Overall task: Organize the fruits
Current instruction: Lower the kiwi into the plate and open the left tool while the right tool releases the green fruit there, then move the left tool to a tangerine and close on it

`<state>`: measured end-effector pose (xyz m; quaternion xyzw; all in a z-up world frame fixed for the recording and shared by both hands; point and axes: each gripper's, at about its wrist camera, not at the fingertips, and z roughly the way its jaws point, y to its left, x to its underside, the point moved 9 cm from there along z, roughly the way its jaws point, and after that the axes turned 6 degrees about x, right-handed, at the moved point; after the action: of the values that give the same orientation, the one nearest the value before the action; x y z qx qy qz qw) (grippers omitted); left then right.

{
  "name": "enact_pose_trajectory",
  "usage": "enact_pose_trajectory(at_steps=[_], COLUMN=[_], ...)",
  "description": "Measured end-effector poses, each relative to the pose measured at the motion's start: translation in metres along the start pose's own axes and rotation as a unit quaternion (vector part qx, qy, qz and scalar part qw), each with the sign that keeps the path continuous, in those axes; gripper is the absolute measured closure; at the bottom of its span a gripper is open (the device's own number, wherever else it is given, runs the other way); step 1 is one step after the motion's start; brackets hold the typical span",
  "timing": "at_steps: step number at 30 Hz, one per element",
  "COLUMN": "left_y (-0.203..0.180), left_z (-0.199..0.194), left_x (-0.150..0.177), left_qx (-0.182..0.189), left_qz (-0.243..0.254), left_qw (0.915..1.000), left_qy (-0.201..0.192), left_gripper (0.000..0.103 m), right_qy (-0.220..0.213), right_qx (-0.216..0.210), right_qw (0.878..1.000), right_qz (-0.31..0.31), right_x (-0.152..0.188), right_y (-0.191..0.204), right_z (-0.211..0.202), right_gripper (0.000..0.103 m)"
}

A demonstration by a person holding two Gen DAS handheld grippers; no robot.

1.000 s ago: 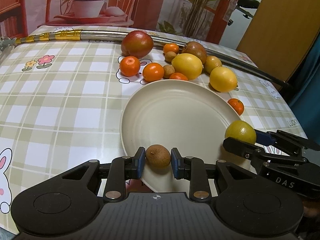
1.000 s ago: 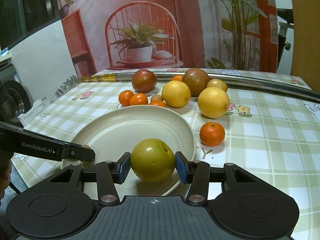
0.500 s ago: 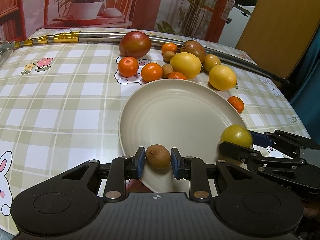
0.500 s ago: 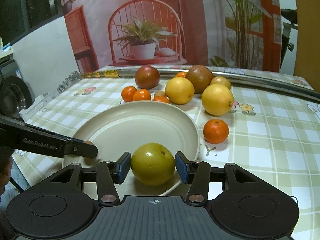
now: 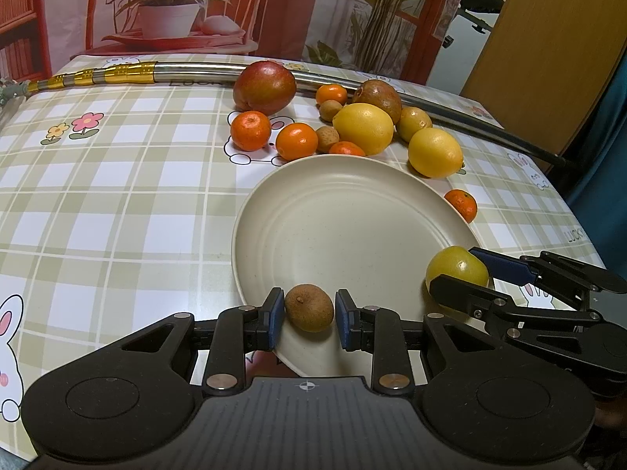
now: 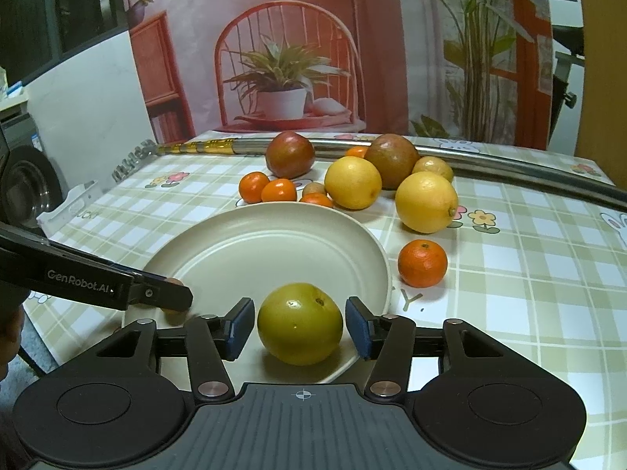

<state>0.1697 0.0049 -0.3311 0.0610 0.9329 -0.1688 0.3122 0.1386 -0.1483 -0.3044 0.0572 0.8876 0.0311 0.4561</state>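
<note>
So the table (image 5: 117, 203) was covered with a green-and-white checked cloth printed with little flowers and bunnies, and a backdrop (image 6: 392, 58) picturing a red chair and a potted plant was hung behind it. A long metal pole (image 5: 196, 72) was laid across the far edge. A cream plate (image 5: 333, 211) was set near the front, and two fruits were seen on it: a small brown fruit (image 5: 308, 308) sat at the near rim, flanked by the left gripper (image 5: 308, 317) with a thin gap showing at each blue pad, so it looked let go rather than pinched. A green-yellow fruit (image 6: 300, 323) was parked on the plate's right edge between the right gripper (image 6: 300, 327) pads, which were spread a bit wider than the fruit, nothing squeezed there either. Everything else was left on the cloth beyond the plate: a reddish mango (image 5: 264, 87), two lemons (image 5: 363, 128) (image 5: 435, 152), several tangerines (image 5: 250, 131) and a couple of small brown ones bunched up close together. One lone tangerine (image 6: 422, 263) was sitting just beside the plate's right rim.
</note>
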Motion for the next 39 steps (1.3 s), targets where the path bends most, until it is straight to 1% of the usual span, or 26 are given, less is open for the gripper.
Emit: enact_pose_trajectory(at_steps=[3, 5, 14, 19, 22, 25, 31, 34, 39], left_y=[0.000, -0.001, -0.001, 0.000, 0.004, 0.014, 0.038, 0.050, 0.063], left_z=[-0.001, -0.002, -0.011, -0.019, -0.027, -0.038, -0.054, -0.060, -0.058], left_x=[0.000, -0.001, -0.008, -0.017, -0.027, -0.043, -0.077, -0.096, -0.115], left_qx=[0.001, 0.006, 0.006, -0.004, -0.012, -0.017, -0.035, -0.045, -0.045], left_qz=[-0.001, -0.002, -0.003, 0.008, 0.014, 0.010, 0.003, -0.003, -0.022], left_qw=[1.0000, 1.0000, 0.9995, 0.9989, 0.9982, 0.9975, 0.9959, 0.9949, 0.9946], left_qy=[-0.002, -0.006, -0.030, -0.046, -0.058, -0.068, -0.083, -0.091, -0.091], left_gripper=[0.069, 0.064, 0.061, 0.061, 0.060, 0.059, 0.058, 0.057, 0.054], right_qy=[-0.005, -0.011, -0.046, -0.073, -0.087, -0.100, -0.109, -0.104, -0.087], right_qx=[0.002, 0.003, 0.008, 0.020, 0.034, 0.050, 0.082, 0.087, 0.089], right_qw=[1.000, 1.000, 0.999, 0.997, 0.996, 0.994, 0.991, 0.990, 0.990], right_qz=[0.000, 0.000, -0.014, -0.018, -0.015, -0.003, 0.016, 0.031, 0.068], right_x=[-0.002, -0.003, -0.018, -0.035, -0.048, -0.061, -0.075, -0.075, -0.064], right_y=[-0.002, -0.003, -0.005, -0.017, -0.034, -0.053, -0.090, -0.101, -0.118], right_z=[-0.002, -0.004, -0.015, -0.022, -0.024, -0.024, -0.009, 0.003, 0.024], right_gripper=[0.053, 0.052, 0.052, 0.052, 0.051, 0.051, 0.051, 0.051, 0.051])
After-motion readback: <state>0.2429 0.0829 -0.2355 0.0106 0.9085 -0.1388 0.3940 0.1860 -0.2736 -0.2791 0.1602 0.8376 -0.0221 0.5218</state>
